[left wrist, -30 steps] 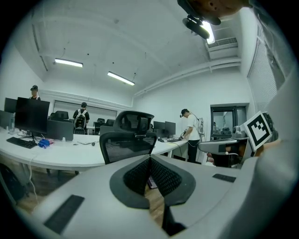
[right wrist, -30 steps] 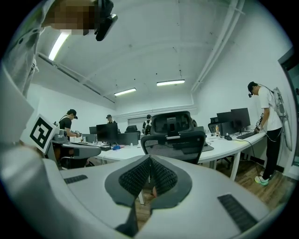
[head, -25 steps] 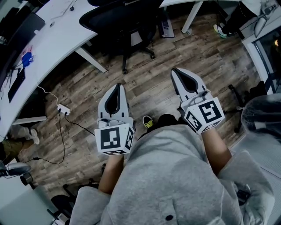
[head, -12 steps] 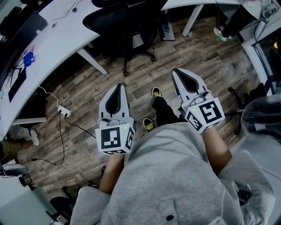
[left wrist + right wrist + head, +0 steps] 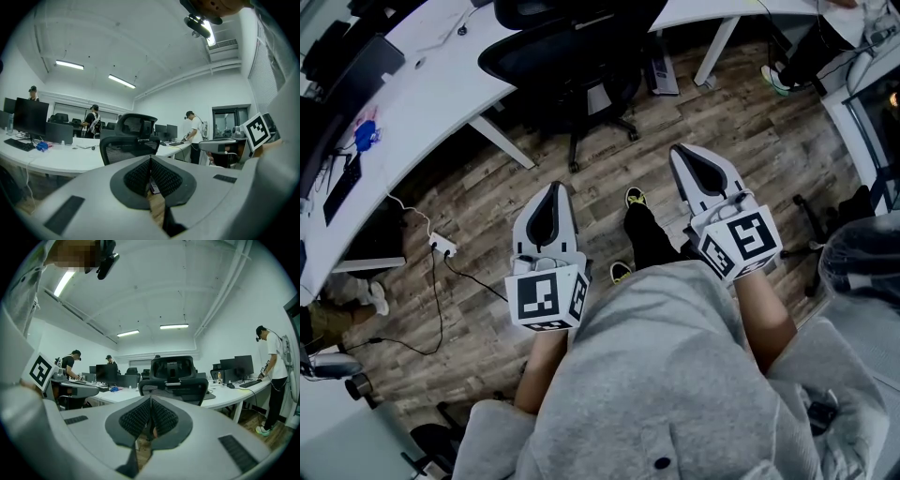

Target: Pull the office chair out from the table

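Observation:
A black mesh-backed office chair (image 5: 567, 47) stands tucked under the white curved table (image 5: 441, 84) at the top of the head view. It also shows ahead in the left gripper view as the chair (image 5: 131, 140) and in the right gripper view as the chair (image 5: 173, 378). My left gripper (image 5: 553, 187) and right gripper (image 5: 682, 153) hover over the wooden floor, well short of the chair. Both point toward it. Each has its jaws shut with nothing between them.
A power strip (image 5: 442, 246) with cables lies on the floor at left. A monitor (image 5: 361, 70) and a blue object (image 5: 364, 134) sit on the table. Another chair's base (image 5: 811, 234) is at right. Several people stand at desks in the background (image 5: 192, 133).
The person has stepped forward, one foot now ahead between the grippers. The chair and table have shifted slightly nearer in the head view. Both grippers stay shut.

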The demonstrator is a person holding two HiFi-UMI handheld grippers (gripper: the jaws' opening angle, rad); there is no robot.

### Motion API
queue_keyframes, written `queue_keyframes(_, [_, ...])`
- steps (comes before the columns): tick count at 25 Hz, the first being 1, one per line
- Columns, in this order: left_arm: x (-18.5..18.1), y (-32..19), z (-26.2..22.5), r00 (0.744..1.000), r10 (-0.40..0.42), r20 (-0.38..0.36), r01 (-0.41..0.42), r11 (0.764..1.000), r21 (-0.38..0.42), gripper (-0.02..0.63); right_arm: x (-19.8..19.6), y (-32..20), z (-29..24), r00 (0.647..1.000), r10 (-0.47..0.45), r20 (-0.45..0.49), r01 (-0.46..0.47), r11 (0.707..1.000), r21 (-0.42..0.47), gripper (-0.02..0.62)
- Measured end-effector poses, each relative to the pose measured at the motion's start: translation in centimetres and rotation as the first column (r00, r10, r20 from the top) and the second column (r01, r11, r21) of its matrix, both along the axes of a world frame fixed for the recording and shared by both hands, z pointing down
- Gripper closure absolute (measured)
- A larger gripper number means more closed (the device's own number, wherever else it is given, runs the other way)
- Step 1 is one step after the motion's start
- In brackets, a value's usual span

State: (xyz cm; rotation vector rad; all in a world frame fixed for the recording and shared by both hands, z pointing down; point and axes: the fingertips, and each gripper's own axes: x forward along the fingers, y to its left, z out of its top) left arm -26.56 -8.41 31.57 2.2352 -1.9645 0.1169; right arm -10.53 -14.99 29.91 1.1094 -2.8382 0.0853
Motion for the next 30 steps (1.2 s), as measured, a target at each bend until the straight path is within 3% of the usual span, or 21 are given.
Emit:
queue_keyframes(13, [0.8, -9.8, 1.2, 1.0, 0.029, 0.008, -0.029, 0.999, -0.037, 0.594, 2.3, -10.3, -1.2, 0.998, 0.031, -0.05, -0.029, 0.999, 0.044, 0.566])
queue_keyframes(21, [0.9, -18.2, 1.1, 0.999, 0.034, 0.027, -0.033, 0.998, -0.056, 0.594, 3.6, -18.4, -1.1, 0.998, 0.064, -0.001, -0.064, 0.998, -0.001, 0.566])
queue_keyframes(30, [-0.6, -23.9, 0.3, 0.998, -0.011, 0.068, 0.016, 0.997, -0.072, 0.594, 2.5, -25.0, -1.3, 0.999, 0.028, 0.029, -0.027, 1.0, -0.012, 0.566])
